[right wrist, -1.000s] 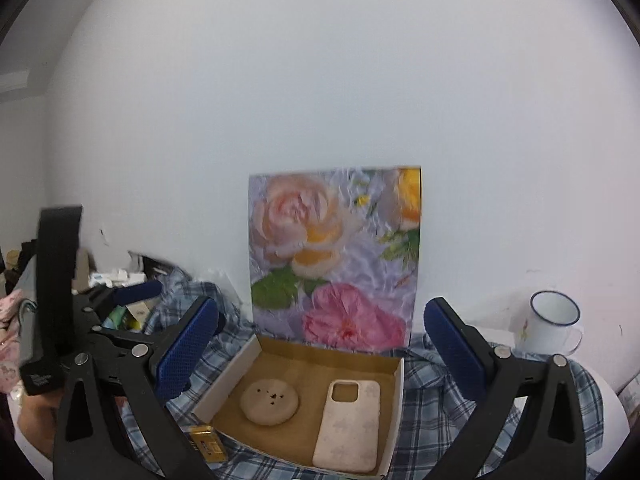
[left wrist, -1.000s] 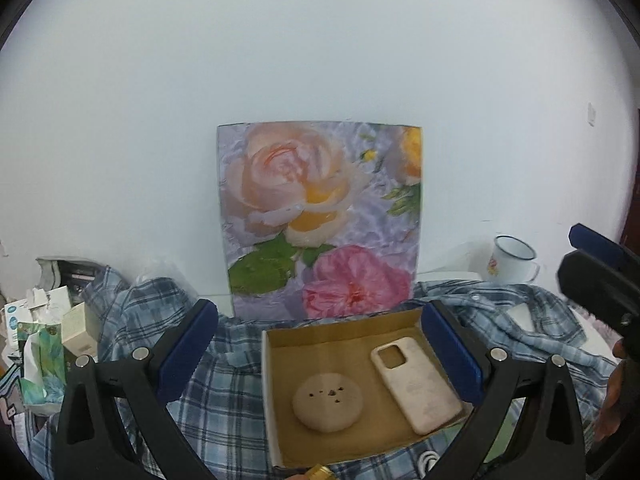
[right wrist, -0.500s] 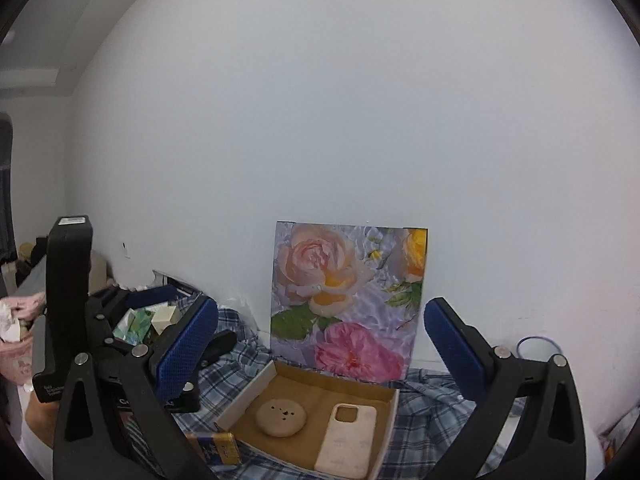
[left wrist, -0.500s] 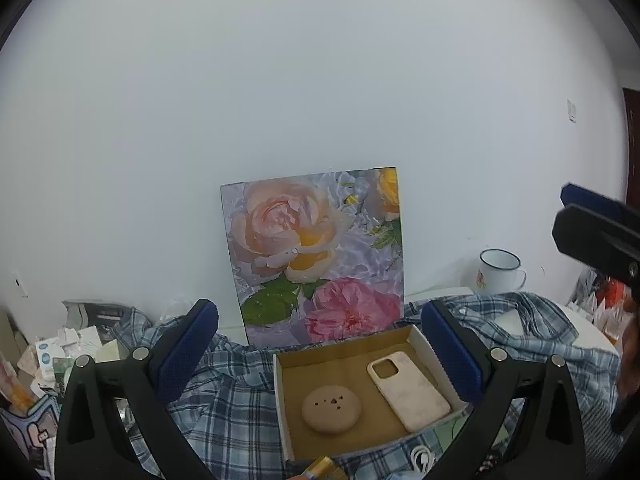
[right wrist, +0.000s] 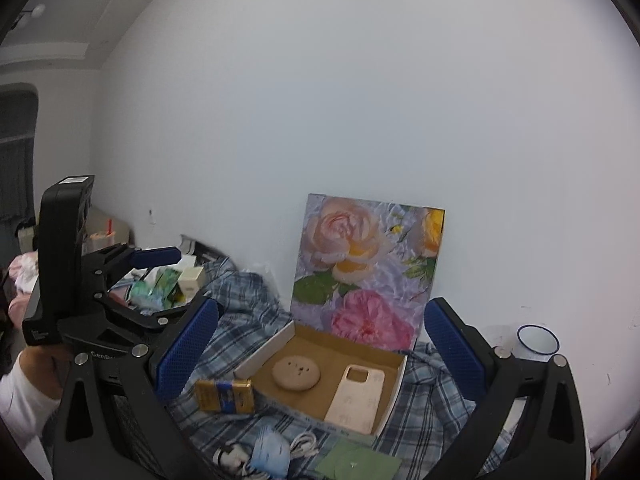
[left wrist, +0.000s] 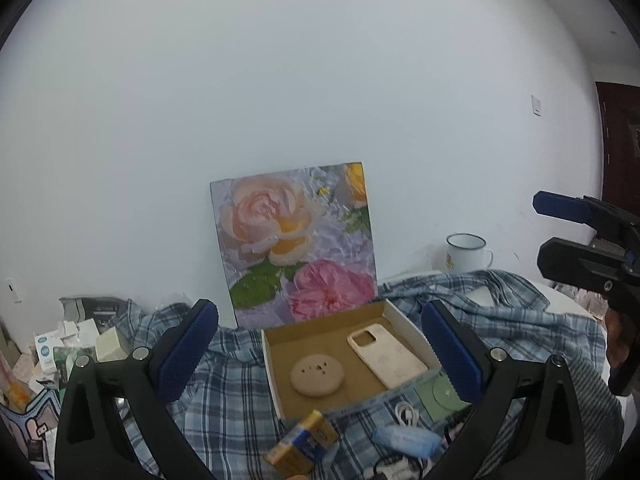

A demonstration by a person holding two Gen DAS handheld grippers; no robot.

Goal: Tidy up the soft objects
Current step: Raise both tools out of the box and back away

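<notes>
Both cameras have drawn back and risen since a second ago, so more of the plaid shirt's near edge and the clutter lying on it now shows. Largest in view, the plaid shirt (left wrist: 224, 392) is spread rumpled over the surface, reaching from the piled packets on the left toward the enamel mug (left wrist: 466, 254) by the wall. A rose-printed board (right wrist: 370, 272) leans upright against the white wall just behind the open cardboard box (right wrist: 276, 344), which sits on the shirt. Inside the box a cream phone case (right wrist: 356, 396) lies flat on the right and a round beige pad (right wrist: 296, 374) lies beside it on the left, the two apart. The left gripper (left wrist: 320, 350) hangs above the near side of the box with its blue pads spread wide, holding nothing; the right gripper (right wrist: 322, 350) is likewise released and empty, raised over the box. In the right view the person's left hand (right wrist: 38, 368) grips the other tool's handle at the left edge. Smaller things lie on the shirt just before the box: a gold-and-blue packet (right wrist: 224, 396), a green card (right wrist: 358, 462), a crumpled blue face mask (right wrist: 268, 456) and a coiled white cable (right wrist: 304, 442).
</notes>
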